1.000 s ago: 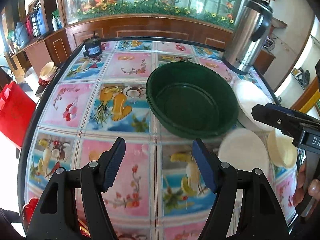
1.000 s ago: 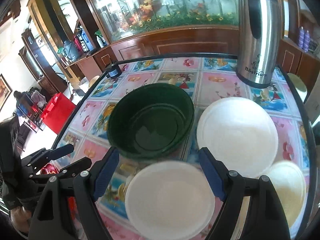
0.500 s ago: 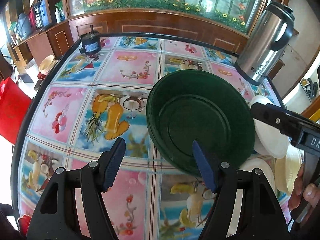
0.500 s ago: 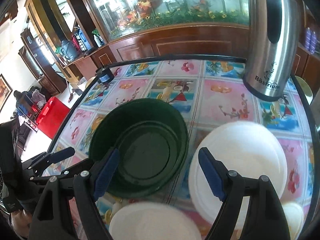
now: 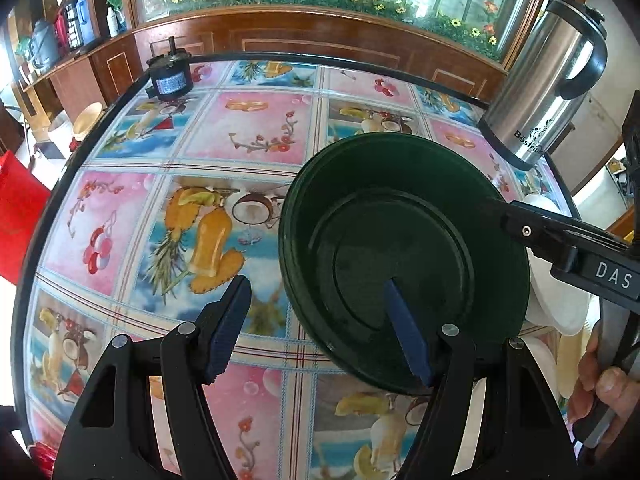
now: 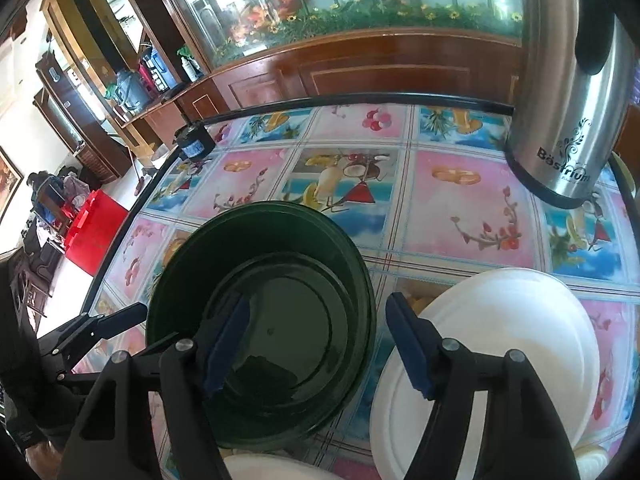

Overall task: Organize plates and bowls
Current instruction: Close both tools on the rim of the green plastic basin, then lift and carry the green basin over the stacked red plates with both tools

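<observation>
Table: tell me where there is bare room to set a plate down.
Bare cloth runs from the green bowl left to the table edge, and back to the black motor. More lies between bowl and kettle. It is crowded on the bowl's right, where the white plates sit close together.

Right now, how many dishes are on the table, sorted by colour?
Green bowl: 1
White plates: 2
Cream dish: 1
Total: 4
</observation>
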